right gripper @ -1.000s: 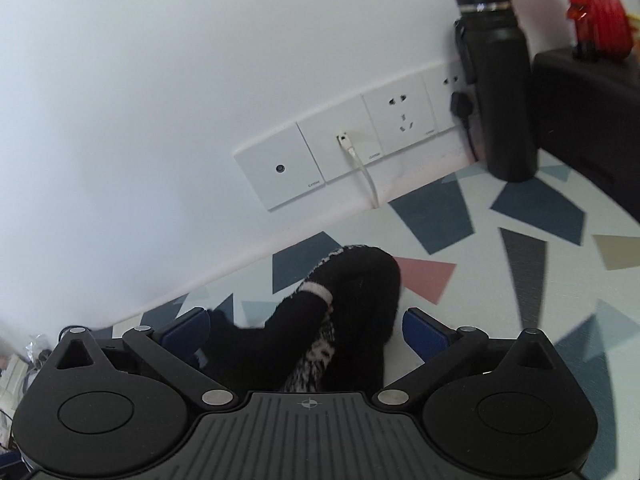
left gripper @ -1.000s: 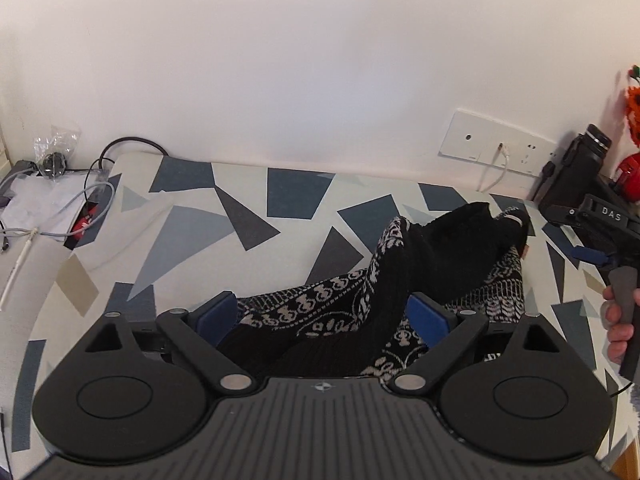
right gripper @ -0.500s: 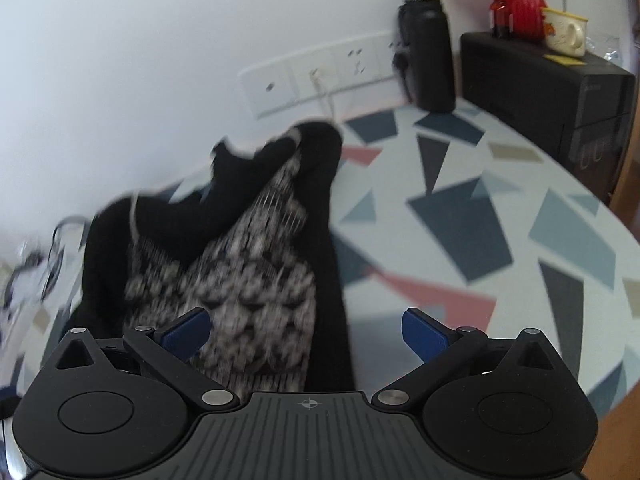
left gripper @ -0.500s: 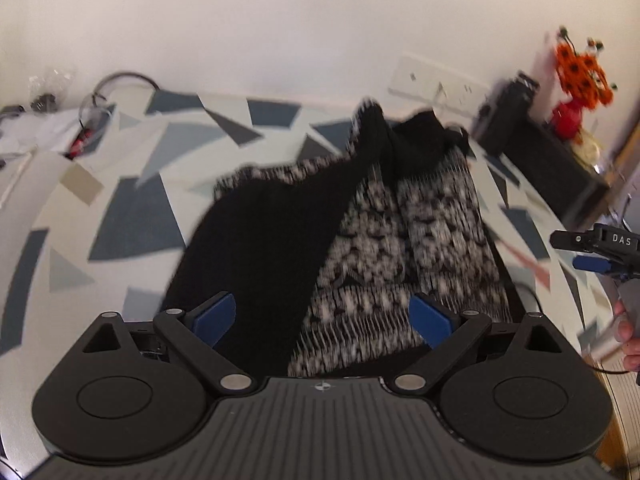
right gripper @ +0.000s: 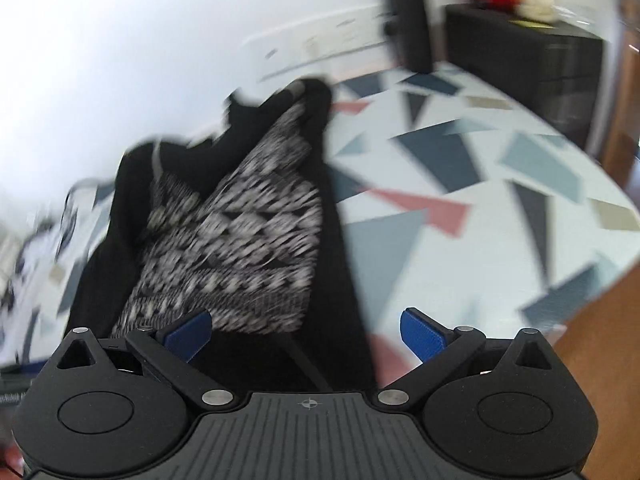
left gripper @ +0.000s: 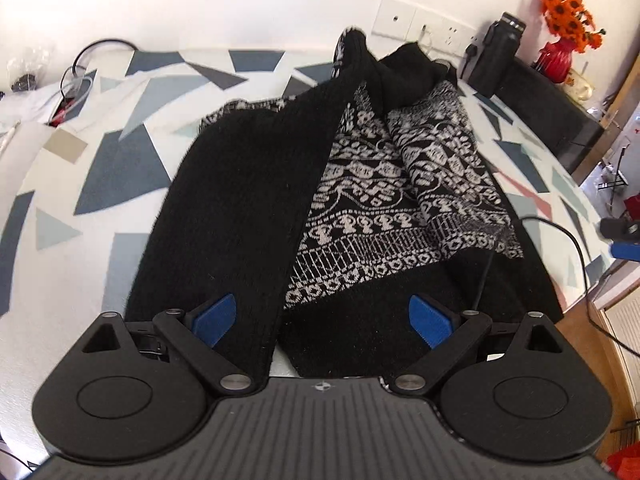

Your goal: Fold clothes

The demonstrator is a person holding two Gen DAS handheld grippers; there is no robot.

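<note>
Sweater point(left gripper: 256, 208) lying rumpled on counter point(left gripper: 120, 128), half-folded. Left claw point(left gripper: 326, 316) and right claw point(right gripper: 306, 330) both gaping, holding nothing. Aiming low for hem corners, pinching evenly before lifting.

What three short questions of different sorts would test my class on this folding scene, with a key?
1. True or false: the left gripper has its fingers spread wide, clamping nothing.
2. Multiple choice: the black sweater with the white pattern lies on (A) a bare wooden floor, (B) a surface with a print of triangles, (C) a metal tray.
3. Fill in: the red vase near the wall holds ______ flowers.

Key
1. True; the right gripper is spread open too.
2. B
3. orange
</note>
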